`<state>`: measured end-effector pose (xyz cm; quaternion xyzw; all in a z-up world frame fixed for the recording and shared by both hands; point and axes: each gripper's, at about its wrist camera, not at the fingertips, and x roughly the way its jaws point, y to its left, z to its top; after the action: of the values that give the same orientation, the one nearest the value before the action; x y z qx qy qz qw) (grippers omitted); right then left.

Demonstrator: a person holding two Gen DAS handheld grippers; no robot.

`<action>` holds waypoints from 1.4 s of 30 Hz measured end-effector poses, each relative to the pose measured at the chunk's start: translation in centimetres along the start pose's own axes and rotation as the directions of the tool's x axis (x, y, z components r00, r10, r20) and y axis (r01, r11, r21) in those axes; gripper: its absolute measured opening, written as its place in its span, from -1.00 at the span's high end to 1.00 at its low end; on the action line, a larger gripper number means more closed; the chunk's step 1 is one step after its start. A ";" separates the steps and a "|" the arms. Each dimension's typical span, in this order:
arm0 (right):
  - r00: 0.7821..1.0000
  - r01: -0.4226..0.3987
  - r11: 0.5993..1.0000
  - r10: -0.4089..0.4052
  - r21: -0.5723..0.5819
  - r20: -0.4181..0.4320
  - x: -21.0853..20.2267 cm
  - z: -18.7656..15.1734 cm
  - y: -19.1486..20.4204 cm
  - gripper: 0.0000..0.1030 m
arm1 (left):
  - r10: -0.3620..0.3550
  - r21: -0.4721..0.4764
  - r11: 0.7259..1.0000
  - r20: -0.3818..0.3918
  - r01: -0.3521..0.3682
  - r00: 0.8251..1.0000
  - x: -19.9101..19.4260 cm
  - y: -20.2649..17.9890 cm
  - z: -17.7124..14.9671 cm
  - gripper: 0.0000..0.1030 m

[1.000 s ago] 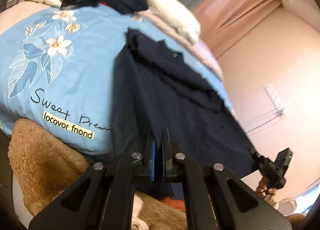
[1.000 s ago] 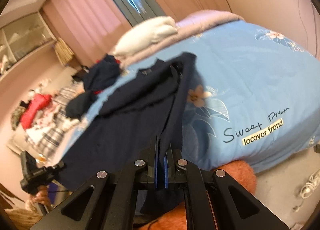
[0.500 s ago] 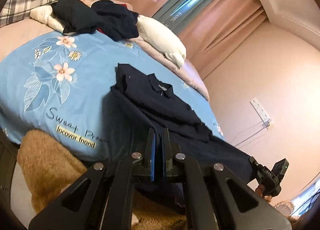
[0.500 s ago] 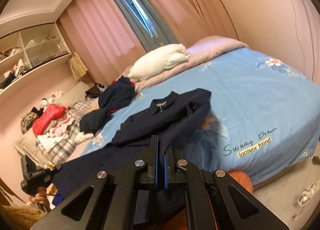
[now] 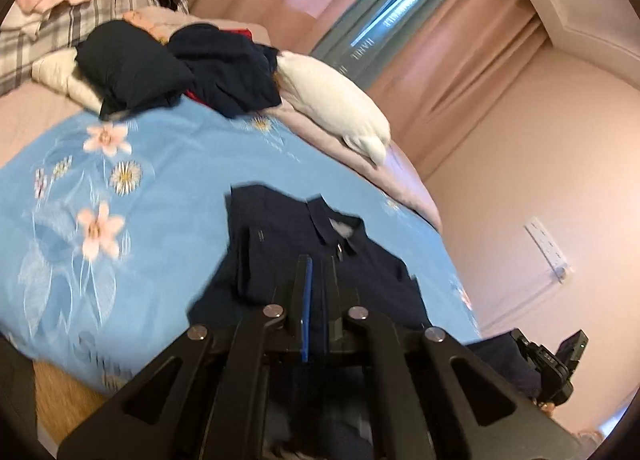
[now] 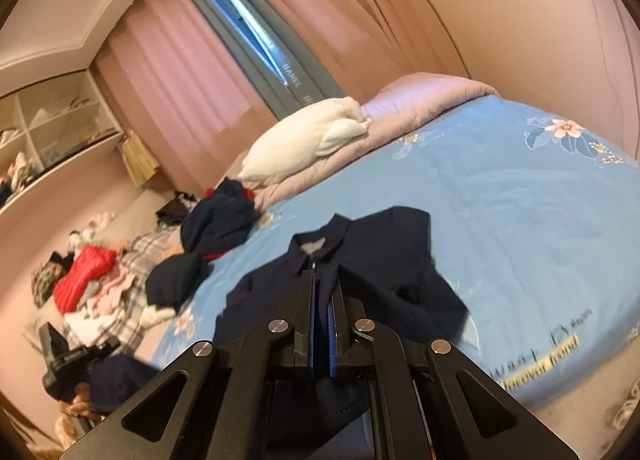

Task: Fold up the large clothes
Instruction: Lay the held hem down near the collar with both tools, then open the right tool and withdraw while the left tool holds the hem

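- A navy collared shirt (image 5: 320, 260) lies on a blue floral duvet (image 5: 168, 180), collar toward the head of the bed, its upper half flat and its lower half lifted off the foot of the bed by both grippers.
- The shirt is dark and plain, with a pointed collar, a short front opening and a sleeve folded in across the chest; motion blur softens its edges.
- The left gripper (image 5: 318, 300) is clamped on the shirt's hem, blue pads pressed together on dark cloth.
- The right gripper (image 6: 322, 308) likewise pinches the hem, jaws all but closed on the fabric.
- Beyond the shirt, a heap of dark clothes (image 5: 180, 64) and a white pillow (image 5: 332, 100) sit near the head of the bed, backed by pink curtains (image 6: 180, 72).
- Only the right wrist view shows open shelves (image 6: 44, 136), a red garment (image 6: 84, 276) on a plaid-covered pile, and the left gripper from outside, dark cloth hanging at it.
- Only the left wrist view shows the tan rug (image 5: 60, 400) under the bed's edge.
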<state>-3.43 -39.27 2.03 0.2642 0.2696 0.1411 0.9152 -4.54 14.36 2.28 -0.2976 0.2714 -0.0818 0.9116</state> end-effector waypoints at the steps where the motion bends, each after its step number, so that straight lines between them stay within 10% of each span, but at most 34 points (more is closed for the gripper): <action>1: 1.000 0.002 1.000 -0.002 0.012 -0.009 0.8 0.4 -0.2 0.90 | 0.006 -0.005 1.000 0.005 -0.006 1.000 0.7 0.2 0.6 0.98; 16: 0.979 0.159 0.987 -0.154 0.032 -0.133 12.0 3.9 -2.3 0.90 | 0.069 -0.037 0.997 -0.028 -0.070 0.997 9.4 2.0 7.9 1.00; 26: 0.888 0.409 0.912 -0.396 0.011 -0.234 19.8 4.5 -5.9 0.85 | 0.153 -0.036 0.987 -0.106 -0.158 0.983 11.7 3.6 7.2 0.99; 31: 0.877 0.411 0.912 -0.392 0.010 -0.278 18.9 4.7 -6.1 0.51 | 0.196 -0.030 0.978 -0.186 -0.205 0.963 13.6 4.8 5.0 0.70; 34: 0.884 0.436 0.900 -0.433 -0.023 -0.175 16.0 5.5 -5.0 -0.01 | 0.197 -0.008 0.979 -0.212 -0.204 0.957 14.7 4.4 4.4 0.32; 38: 0.891 0.445 0.895 -0.447 -0.043 -0.084 11.7 6.4 -4.2 -0.11 | 0.154 0.038 0.988 -0.246 -0.149 0.957 17.0 3.2 4.2 -0.39; 42: 0.881 0.448 0.891 -0.454 -0.070 -0.134 9.9 5.3 -5.1 -0.24 | 0.127 0.091 0.990 -0.306 -0.103 0.944 21.3 2.0 3.9 -0.43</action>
<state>8.23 -41.64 -1.20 0.1663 0.3877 -0.0517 0.9052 15.48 11.30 -5.77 -0.2308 0.4250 -0.0842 0.8712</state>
